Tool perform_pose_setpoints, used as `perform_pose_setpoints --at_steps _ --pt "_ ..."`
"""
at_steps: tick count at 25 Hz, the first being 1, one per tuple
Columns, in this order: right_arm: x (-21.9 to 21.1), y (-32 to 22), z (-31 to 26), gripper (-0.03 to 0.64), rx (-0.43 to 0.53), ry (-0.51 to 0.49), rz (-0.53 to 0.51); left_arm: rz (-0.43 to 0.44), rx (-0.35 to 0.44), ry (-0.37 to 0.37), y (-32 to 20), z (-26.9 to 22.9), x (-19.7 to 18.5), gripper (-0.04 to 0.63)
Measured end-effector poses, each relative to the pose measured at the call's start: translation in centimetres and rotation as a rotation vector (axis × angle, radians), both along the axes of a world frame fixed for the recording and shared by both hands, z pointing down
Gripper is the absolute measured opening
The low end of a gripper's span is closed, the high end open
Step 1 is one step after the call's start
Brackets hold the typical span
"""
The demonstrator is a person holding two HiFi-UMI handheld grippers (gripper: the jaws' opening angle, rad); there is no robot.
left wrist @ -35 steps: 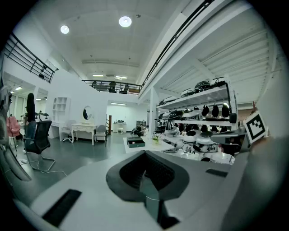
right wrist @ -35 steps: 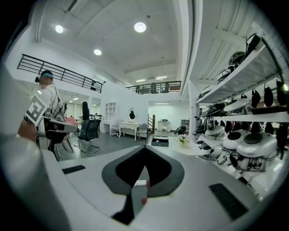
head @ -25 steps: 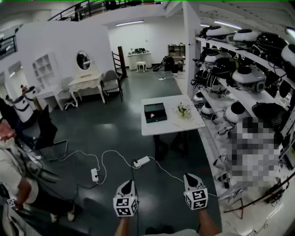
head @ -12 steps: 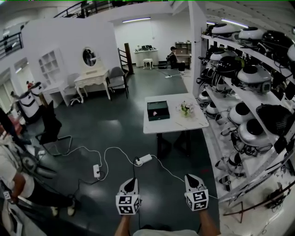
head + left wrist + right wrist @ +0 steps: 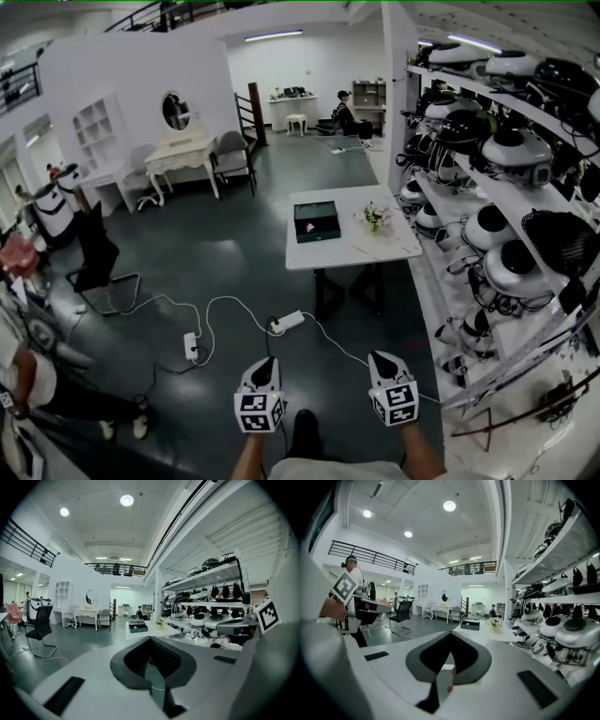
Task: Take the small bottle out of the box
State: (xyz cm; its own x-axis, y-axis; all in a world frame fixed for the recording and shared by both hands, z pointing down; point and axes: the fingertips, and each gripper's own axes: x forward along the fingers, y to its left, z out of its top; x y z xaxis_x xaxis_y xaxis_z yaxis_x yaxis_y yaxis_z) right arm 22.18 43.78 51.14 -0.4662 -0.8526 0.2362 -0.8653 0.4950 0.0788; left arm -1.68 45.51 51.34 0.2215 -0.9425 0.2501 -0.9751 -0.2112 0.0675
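The open box (image 5: 316,221) sits on the white table (image 5: 375,253), well apart at 12 o'clock. A pale speck inside is probably the small bottle (image 5: 310,226). The left gripper (image 5: 265,364) and right gripper (image 5: 379,357) are closed and empty, neither clearly nearer.

White table (image 5: 349,257) w/ dark box (image 5: 316,222) on top, small flowers (image 5: 374,217) nr it.

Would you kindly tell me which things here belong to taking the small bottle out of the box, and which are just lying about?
For the job: box on the table; pale item inside, maybe the bottle; left gripper and right gripper, both shut and empty.
Lying about: flowers, power strip, chair, dressing table.
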Motion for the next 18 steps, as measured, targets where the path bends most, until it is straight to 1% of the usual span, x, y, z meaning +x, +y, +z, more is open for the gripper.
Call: perform_pose_setpoints --at_steps 5,8,14,18 --pt "-0.9 -3.1 0.9 0.021 -0.007 0.005 -0.005 0.017 0.003 -0.008 -3.2 0.8 -0.1 0.018" --pt "-1.7 -5.6 1.3 0.021 -0.008 0.012 -0.008 0.013 -0.005 -0.008 -5.6 1.4 -1.0 0.018" --pt "-3.5 -11.5 0.7 0.021 -0.004 0.026 0.001 0.016 0.004 0.018 -12.0 1.1 -2.9 0.018" --pt "-4.8 -15.9 0.0 0.021 -0.002 0.038 0.017 0.041 0.012 0.029 -16.9 0.4 -3.8 0.018"
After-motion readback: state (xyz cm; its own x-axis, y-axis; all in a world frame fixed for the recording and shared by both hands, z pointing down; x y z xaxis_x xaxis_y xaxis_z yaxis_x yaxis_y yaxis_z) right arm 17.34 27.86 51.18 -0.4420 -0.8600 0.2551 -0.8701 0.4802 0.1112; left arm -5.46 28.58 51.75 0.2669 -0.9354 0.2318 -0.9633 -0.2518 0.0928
